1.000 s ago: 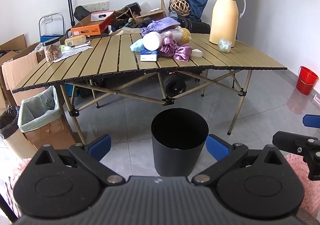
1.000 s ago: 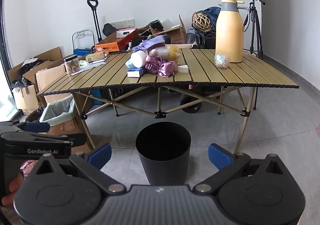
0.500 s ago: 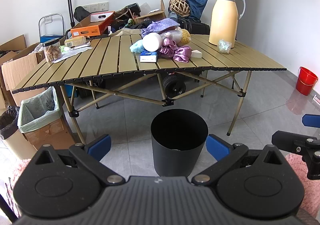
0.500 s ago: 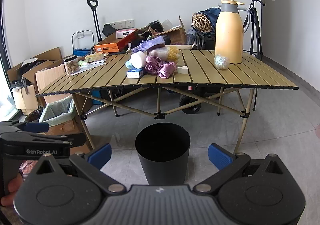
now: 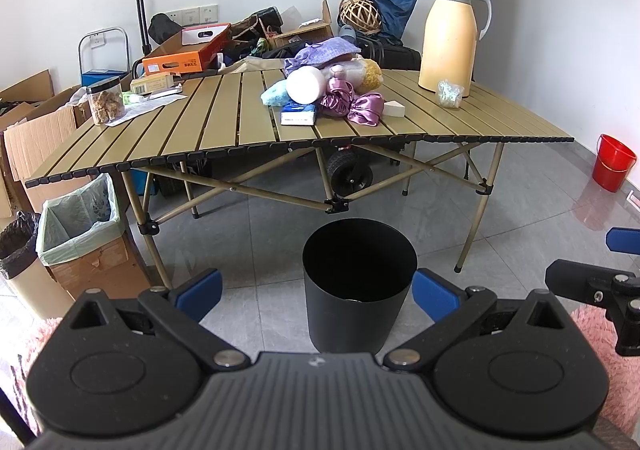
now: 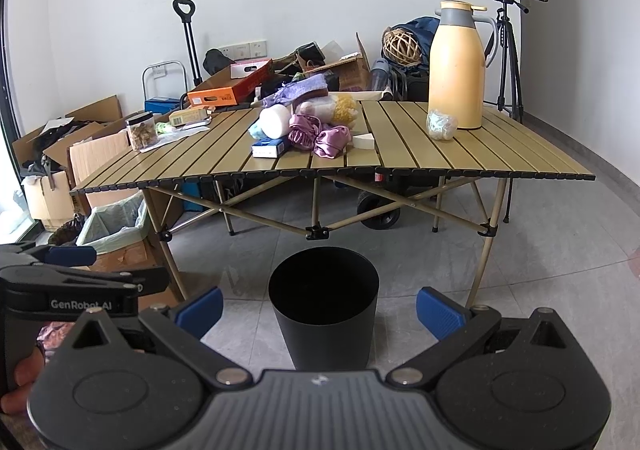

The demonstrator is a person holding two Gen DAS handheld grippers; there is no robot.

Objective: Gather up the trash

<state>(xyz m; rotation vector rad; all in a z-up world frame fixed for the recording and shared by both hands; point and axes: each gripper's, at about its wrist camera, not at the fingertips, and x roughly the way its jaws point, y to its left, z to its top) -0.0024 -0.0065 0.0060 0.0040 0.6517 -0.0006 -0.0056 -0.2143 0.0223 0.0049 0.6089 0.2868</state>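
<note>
A black round bin (image 5: 357,282) stands on the floor in front of a slatted folding table (image 5: 200,130); it also shows in the right wrist view (image 6: 324,310). On the table lies a heap: a white roll (image 5: 306,84), a blue tissue pack (image 5: 298,116), purple satin cloth (image 5: 356,106), a crumpled plastic wad (image 5: 448,92). My left gripper (image 5: 318,292) is open and empty, low and well short of the table, behind the bin. My right gripper (image 6: 320,308) is open and empty, likewise behind the bin.
A yellow thermos jug (image 5: 448,38) stands at the table's right back. A jar of snacks (image 5: 106,100) and papers sit at its left. A lined cardboard box (image 5: 80,234) stands by the left table leg. A red bucket (image 5: 614,162) is at far right. Boxes clutter the back wall.
Both views have shifted very slightly; the grippers stay open and nothing on the table has moved.
</note>
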